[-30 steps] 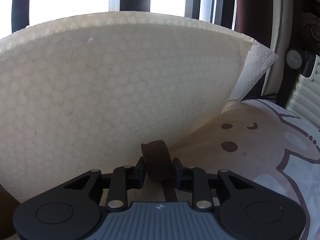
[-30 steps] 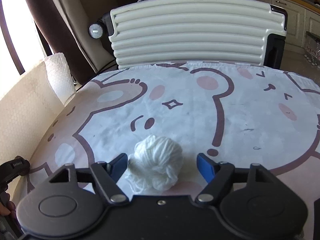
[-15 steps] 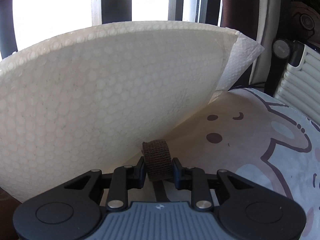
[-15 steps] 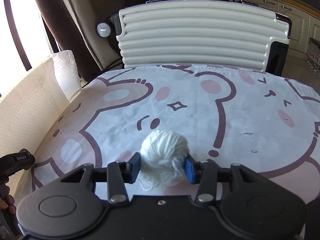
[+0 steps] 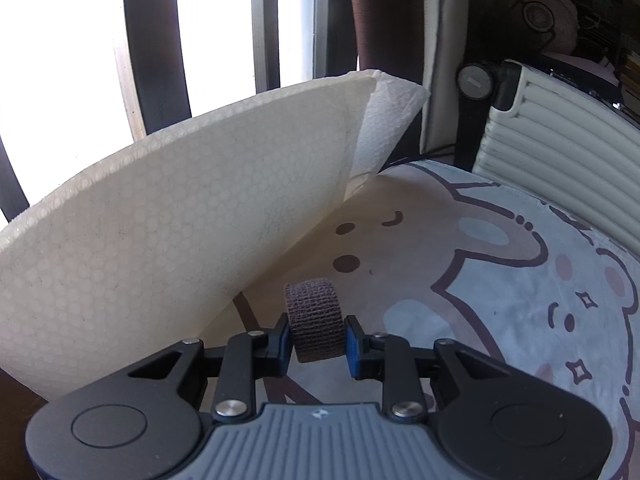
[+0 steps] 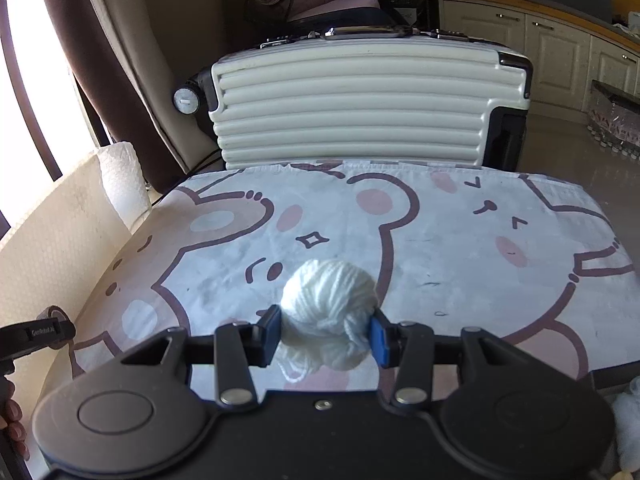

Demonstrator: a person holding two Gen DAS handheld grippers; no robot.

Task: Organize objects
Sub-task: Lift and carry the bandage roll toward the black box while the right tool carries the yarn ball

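My left gripper (image 5: 316,340) is shut on a small brown roll of woven bandage tape (image 5: 315,318), held upright above the bear-print cloth (image 5: 520,280). In the right wrist view my right gripper (image 6: 326,330) is shut on a white ball of yarn (image 6: 329,300), lifted off the bear-print cloth (image 6: 440,240); a loose loop of yarn hangs under it. The left gripper and its brown roll (image 6: 52,314) show at the left edge of the right wrist view, with fingers of a hand below them.
A curved sheet of white bubble wrap (image 5: 180,220) stands along the left edge of the cloth, by a barred window. A ribbed white suitcase (image 6: 368,108) stands behind the far edge. Cabinets (image 6: 560,44) line the far right.
My right gripper closed on the yarn ball and lifted it off the cloth. My left gripper rose with the brown roll and swung right, away from the bubble wrap.
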